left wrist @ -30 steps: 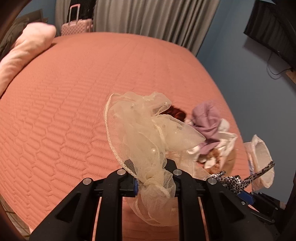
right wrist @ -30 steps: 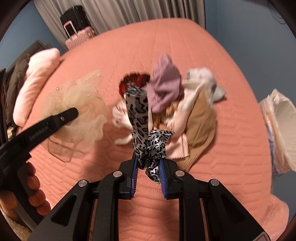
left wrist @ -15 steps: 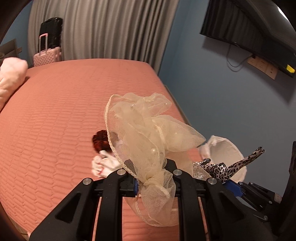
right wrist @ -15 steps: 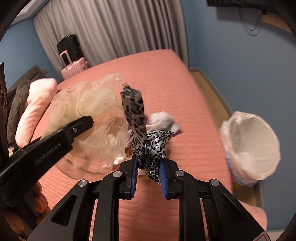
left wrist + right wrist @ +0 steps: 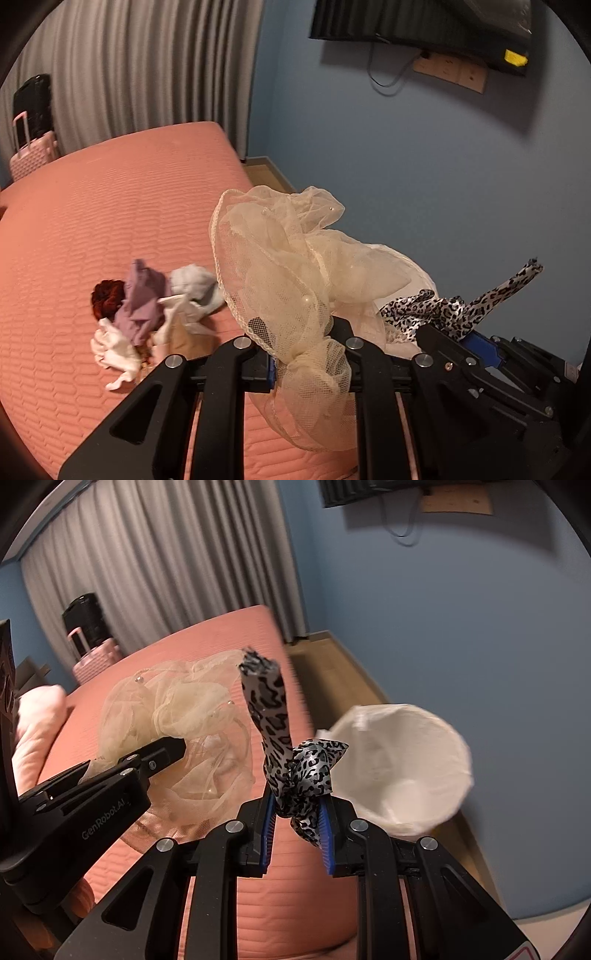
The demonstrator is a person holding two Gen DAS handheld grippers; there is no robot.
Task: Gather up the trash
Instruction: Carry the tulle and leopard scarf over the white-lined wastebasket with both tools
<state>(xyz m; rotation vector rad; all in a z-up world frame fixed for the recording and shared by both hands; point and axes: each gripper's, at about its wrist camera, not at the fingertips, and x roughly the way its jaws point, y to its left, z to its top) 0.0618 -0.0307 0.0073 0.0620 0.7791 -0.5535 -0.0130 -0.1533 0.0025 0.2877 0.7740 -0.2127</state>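
1. The left gripper (image 5: 308, 363) is clamped on a cream mesh bow (image 5: 291, 273); the netting is bunched between its two fingers and billows up and forward above them, with a loose tail hanging below the pinch.
2. The right gripper (image 5: 297, 814) is closed on a leopard-print ribbon (image 5: 295, 764). The knotted part sits between the blue pads (image 5: 325, 834), and one stiff strip stands up and leans slightly left above the knot.
3. Both pieces are held in the air, near the foot end of the bed (image 5: 110, 206) with its salmon quilted cover.
4. In the right wrist view the left gripper (image 5: 162, 755) and its mesh bow (image 5: 177, 731) are to the left of the ribbon, close beside it.
5. In the left wrist view the ribbon (image 5: 458, 306) and the right gripper (image 5: 476, 341) lie to the right, just beyond the bow.
6. A bin with a white bag liner (image 5: 402, 764) stands off the bed beside the blue wall (image 5: 461, 627), to the right of the ribbon and beyond it; its mouth is open.
7. A pile of scraps (image 5: 147, 314) lies on the bed cover to the left of the bow: dark red, lilac, white, pale grey and tan pieces heaped together.
8. A pink suitcase (image 5: 31, 155) stands by the grey curtain (image 5: 147, 74) at the far side of the bed.
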